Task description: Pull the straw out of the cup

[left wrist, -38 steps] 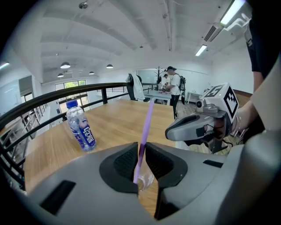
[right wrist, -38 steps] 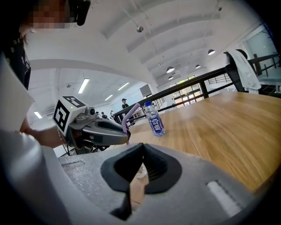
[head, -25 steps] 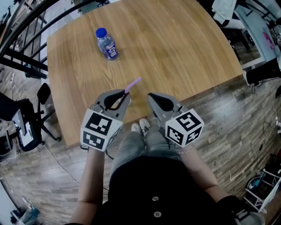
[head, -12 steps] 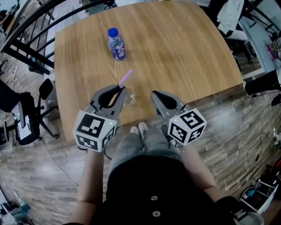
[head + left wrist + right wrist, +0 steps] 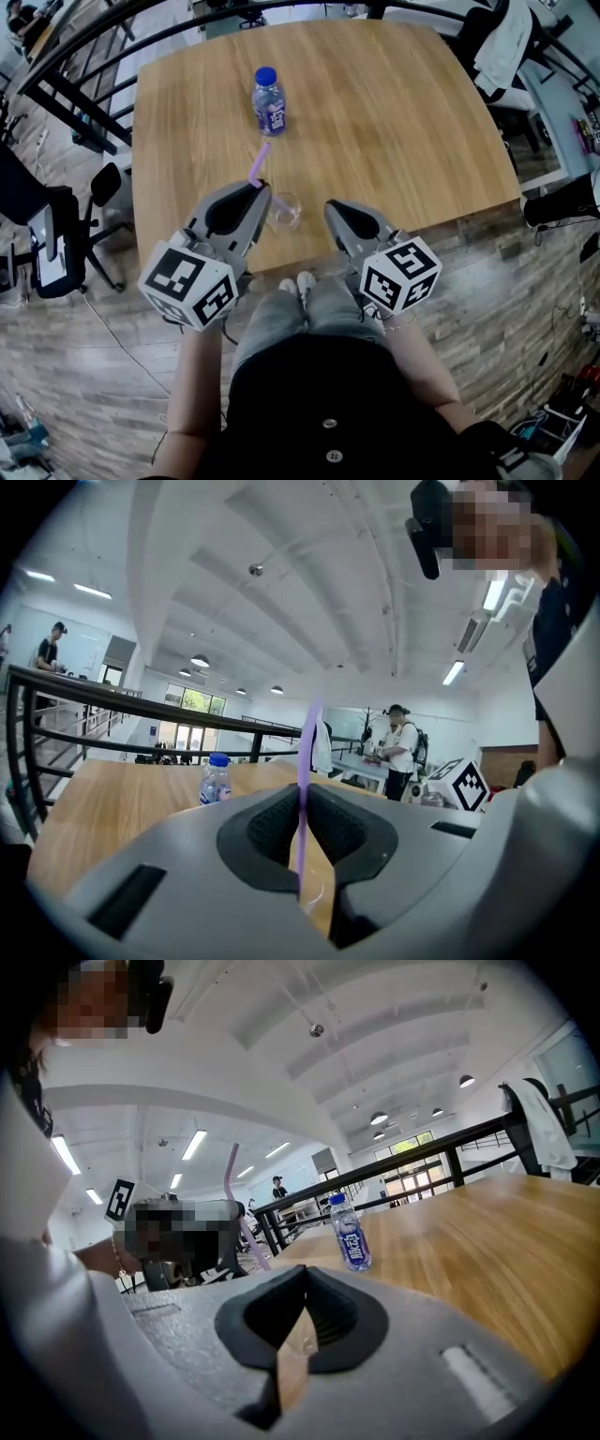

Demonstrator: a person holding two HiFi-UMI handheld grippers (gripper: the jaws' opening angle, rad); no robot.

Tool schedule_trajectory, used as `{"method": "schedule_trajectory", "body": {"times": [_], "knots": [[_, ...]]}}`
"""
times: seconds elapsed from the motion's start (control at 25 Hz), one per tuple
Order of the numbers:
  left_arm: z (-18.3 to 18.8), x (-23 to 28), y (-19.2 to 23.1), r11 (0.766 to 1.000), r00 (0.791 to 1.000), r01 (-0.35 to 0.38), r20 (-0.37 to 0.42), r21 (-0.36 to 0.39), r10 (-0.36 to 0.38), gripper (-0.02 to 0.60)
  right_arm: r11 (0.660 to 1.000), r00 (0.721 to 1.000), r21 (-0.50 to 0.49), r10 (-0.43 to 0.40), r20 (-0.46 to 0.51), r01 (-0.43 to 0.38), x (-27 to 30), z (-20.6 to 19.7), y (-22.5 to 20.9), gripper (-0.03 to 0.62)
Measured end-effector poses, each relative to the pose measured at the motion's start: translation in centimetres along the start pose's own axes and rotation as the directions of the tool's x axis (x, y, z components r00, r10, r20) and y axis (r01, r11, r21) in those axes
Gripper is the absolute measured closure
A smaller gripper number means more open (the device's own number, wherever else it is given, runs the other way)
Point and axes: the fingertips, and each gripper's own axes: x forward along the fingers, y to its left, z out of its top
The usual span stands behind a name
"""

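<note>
A purple straw (image 5: 259, 163) stands nearly upright between the pads of my left gripper (image 5: 255, 187), which is shut on it low on its stem. In the left gripper view the straw (image 5: 308, 752) runs straight up from the jaws of that gripper (image 5: 302, 803). The clear plastic cup (image 5: 285, 212) stands on the wooden table (image 5: 394, 112) just right of the left gripper, near the front edge. Whether the straw's lower end is still inside the cup is hidden. My right gripper (image 5: 331, 206) hovers right of the cup, shut and holding nothing (image 5: 302, 1279); its view shows the straw (image 5: 246, 1227) at the left.
A small water bottle (image 5: 269, 101) with a blue cap stands farther back on the table, beyond the straw. A black railing (image 5: 84, 70) and an office chair (image 5: 56, 253) lie to the left. White clothing (image 5: 502, 42) hangs at the far right corner.
The left gripper has risen with the straw held in it, and the straw has swung from leaning right to nearly upright. The cup has come into sight beside it. The right gripper has barely moved.
</note>
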Motion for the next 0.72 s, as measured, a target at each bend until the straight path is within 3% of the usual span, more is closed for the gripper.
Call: {"method": "schedule_trajectory", "body": {"times": [0.44,0.72], "knots": [[3.2,-3.2,1.9,0.993,0.985,-0.054,0.156,-0.101,0.07,0.54,0.999,0.999,-0.033,0.011,0.045,-0.009,0.1,2.8,0.6,0.595],[4.4,-4.8,2.8,0.98,0.966,-0.036,0.243,-0.198,0.085,0.541,0.997,0.995,-0.064,0.042,0.091,-0.037,0.2,5.2,1.6,0.595]]}}
